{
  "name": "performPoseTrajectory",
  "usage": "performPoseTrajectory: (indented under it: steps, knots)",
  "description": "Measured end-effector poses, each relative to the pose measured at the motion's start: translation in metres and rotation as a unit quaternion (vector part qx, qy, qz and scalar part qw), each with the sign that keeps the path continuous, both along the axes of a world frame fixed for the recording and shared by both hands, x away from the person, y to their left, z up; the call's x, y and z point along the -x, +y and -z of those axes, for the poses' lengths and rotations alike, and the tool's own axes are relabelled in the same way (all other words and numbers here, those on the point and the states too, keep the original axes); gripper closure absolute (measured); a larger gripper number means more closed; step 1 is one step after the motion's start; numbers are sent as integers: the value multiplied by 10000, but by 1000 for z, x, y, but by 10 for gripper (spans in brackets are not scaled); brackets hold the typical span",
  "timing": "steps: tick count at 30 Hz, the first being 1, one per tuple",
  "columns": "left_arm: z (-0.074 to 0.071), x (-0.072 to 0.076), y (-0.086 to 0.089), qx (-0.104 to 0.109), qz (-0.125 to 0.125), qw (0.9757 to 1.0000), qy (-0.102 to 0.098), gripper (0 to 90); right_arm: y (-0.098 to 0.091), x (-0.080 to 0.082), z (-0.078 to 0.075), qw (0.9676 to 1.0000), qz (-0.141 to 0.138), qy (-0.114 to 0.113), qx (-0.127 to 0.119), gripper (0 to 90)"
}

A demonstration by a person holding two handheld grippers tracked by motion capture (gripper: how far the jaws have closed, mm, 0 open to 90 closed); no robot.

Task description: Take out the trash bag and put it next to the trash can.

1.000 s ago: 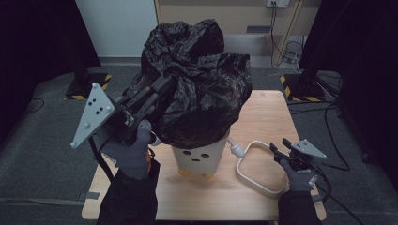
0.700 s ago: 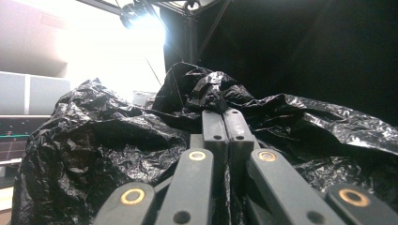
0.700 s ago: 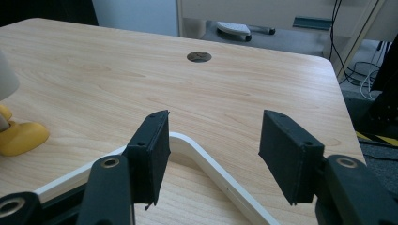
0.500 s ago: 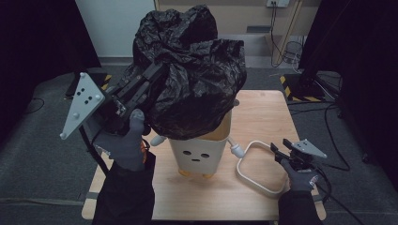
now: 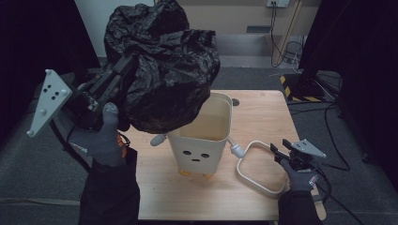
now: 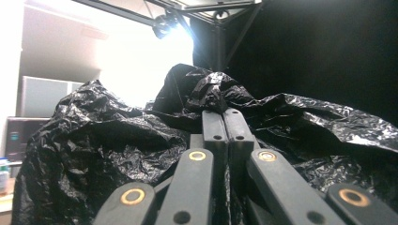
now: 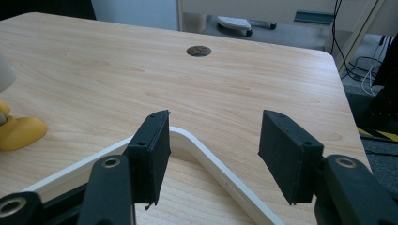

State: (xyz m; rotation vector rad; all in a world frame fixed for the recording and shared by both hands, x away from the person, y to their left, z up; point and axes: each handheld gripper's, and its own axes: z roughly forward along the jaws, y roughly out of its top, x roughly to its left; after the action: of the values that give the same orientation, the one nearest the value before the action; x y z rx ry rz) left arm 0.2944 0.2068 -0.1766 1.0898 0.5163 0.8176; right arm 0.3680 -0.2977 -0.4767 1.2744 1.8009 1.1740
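Note:
A large crumpled black plastic bag (image 5: pixel 164 70) hangs in the air over the left rim of a cream bin (image 5: pixel 199 150) that has a dotted face, small side arms and yellow feet. My left gripper (image 5: pixel 133 63) is shut on the bag's left side, and its closed jaws (image 6: pixel 225 117) are buried in the black film. The bin's open top shows, and inside looks bare. A white rounded lid ring (image 5: pixel 256 168) lies flat on the table to the right of the bin. My right gripper (image 7: pixel 215 129) stands open low over the ring's corner (image 7: pixel 197 147), not pressing on it.
The wooden table (image 5: pixel 263 112) has a round cable hole (image 5: pixel 234 101) behind the bin. One yellow foot of the bin (image 7: pixel 19 131) sits at the left of the right gripper view. Cables and a yellow-black striped base (image 5: pixel 293 86) lie on the floor at back right.
My left gripper has carried the bag up and to the left, uncovering more of the bin's opening. The right gripper and the ring have stayed put.

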Motion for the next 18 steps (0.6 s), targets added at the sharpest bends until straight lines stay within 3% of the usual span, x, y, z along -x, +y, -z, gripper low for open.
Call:
performPoseTrajectory:
  steps: [18]
  knots:
    - [13, -8, 43, 60, -551, 9981, 254, 896, 0, -1, 2, 10000, 3, 78, 24, 439]
